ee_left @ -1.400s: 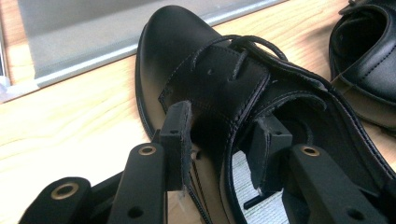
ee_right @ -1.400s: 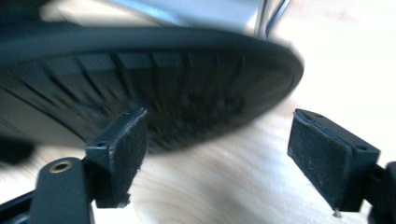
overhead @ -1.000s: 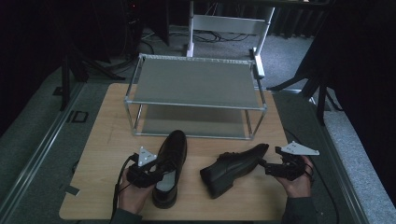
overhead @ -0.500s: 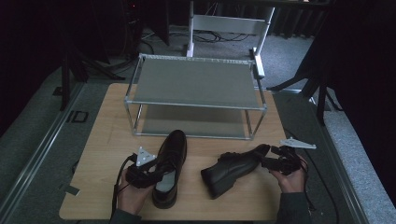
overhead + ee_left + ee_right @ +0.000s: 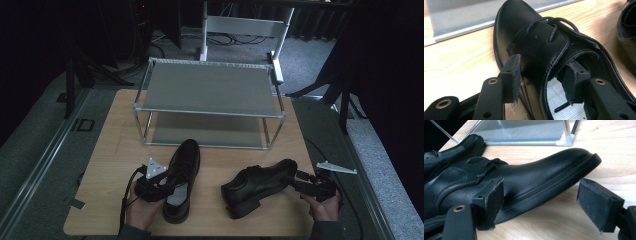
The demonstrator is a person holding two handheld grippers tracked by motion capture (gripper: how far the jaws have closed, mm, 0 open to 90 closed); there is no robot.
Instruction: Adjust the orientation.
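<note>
Two black leather lace-up shoes stand on the wooden table (image 5: 112, 135). The left shoe (image 5: 184, 170) points its toe at the rack. My left gripper (image 5: 167, 186) holds it from its left side. In the left gripper view, one pad sits outside the upper and the other inside the opening, so my left gripper (image 5: 541, 72) is shut on the left shoe (image 5: 534, 42). The right shoe (image 5: 257, 185) lies across the table with its toe to the right. My right gripper (image 5: 300, 178) stands open around that toe. The right shoe's toe (image 5: 564, 167) lies between the spread pads of my right gripper (image 5: 541, 195).
A two-tier metal shoe rack (image 5: 210, 90) stands at the back of the table, both shelves bare. A white frame (image 5: 245, 25) rises behind it. Dark floor and stands surround the table, and bare wood lies on both sides of the shoes.
The right shoe has shifted a little, its toe now lower and farther right. The right hand and its grey plate moved with it. The left gripper and left shoe stayed put.
</note>
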